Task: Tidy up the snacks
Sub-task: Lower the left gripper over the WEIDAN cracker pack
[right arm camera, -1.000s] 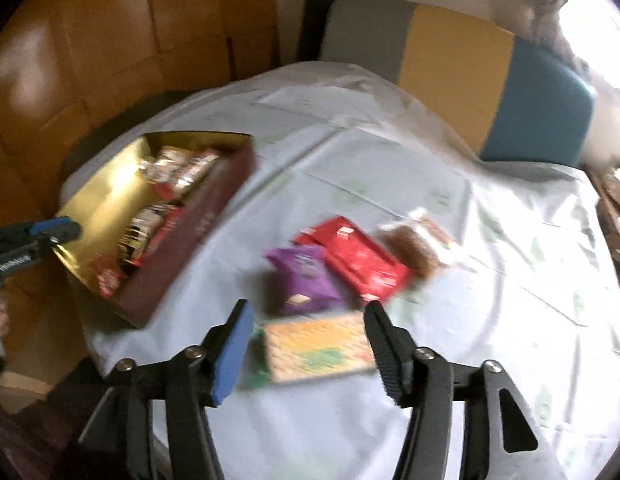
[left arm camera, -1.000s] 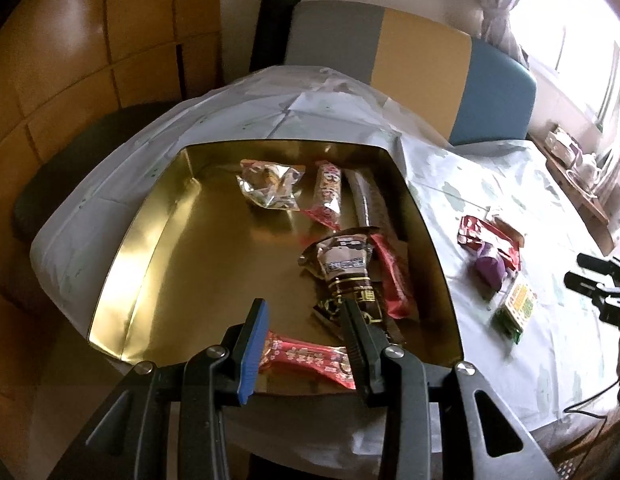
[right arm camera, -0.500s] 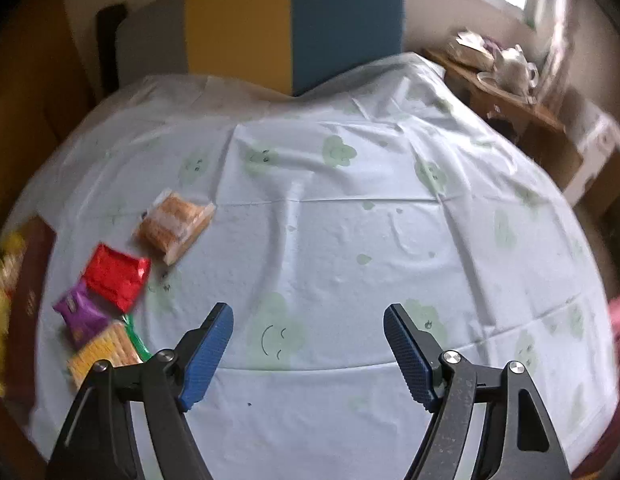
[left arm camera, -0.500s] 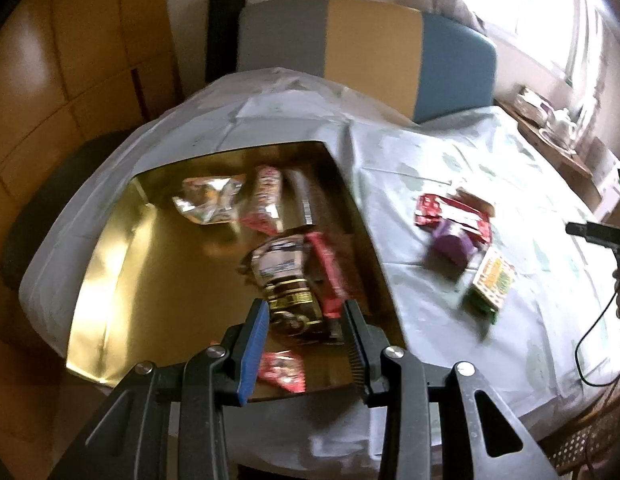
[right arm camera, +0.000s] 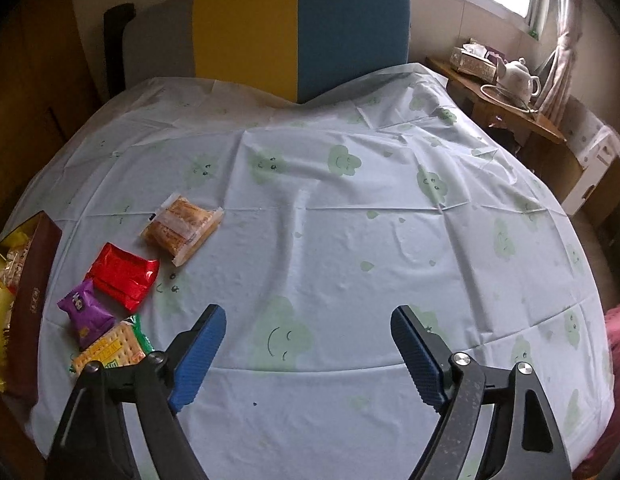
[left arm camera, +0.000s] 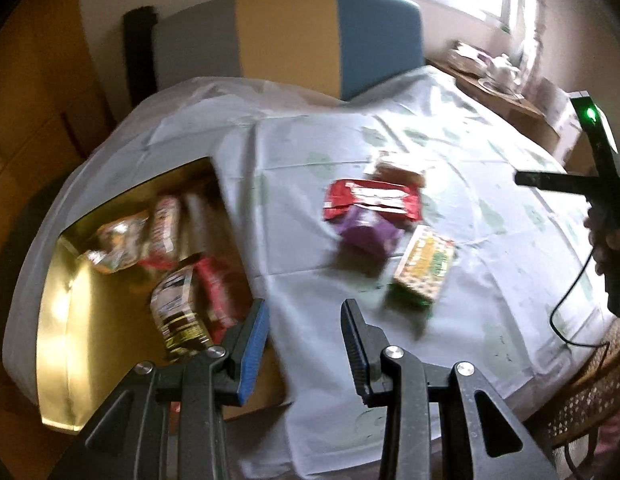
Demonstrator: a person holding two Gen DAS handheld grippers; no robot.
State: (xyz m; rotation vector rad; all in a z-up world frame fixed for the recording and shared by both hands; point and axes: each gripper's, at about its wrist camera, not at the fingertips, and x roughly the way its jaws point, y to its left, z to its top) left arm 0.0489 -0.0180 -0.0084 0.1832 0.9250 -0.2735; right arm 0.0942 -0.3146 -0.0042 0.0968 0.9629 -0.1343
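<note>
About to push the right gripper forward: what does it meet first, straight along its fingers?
Likely only the bare tablecloth. The right gripper is empty, its fingers opening, and the snacks lie off to the left.

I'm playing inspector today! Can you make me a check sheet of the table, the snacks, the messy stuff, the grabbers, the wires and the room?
Surface: tablecloth with green smiley clouds, wrinkled.
Job's things: gold box holding several snacks at the table's edge; four loose on the cloth: red packet, purple packet, cracker pack, clear biscuit bag.
Clutter: nothing seen.
Grippers: left gripper empty, jaws apart; right gripper empty, jaws opening.
Cables: black cable hanging from the right gripper.
Surroundings: striped chair, side table with teapot, window.
</note>
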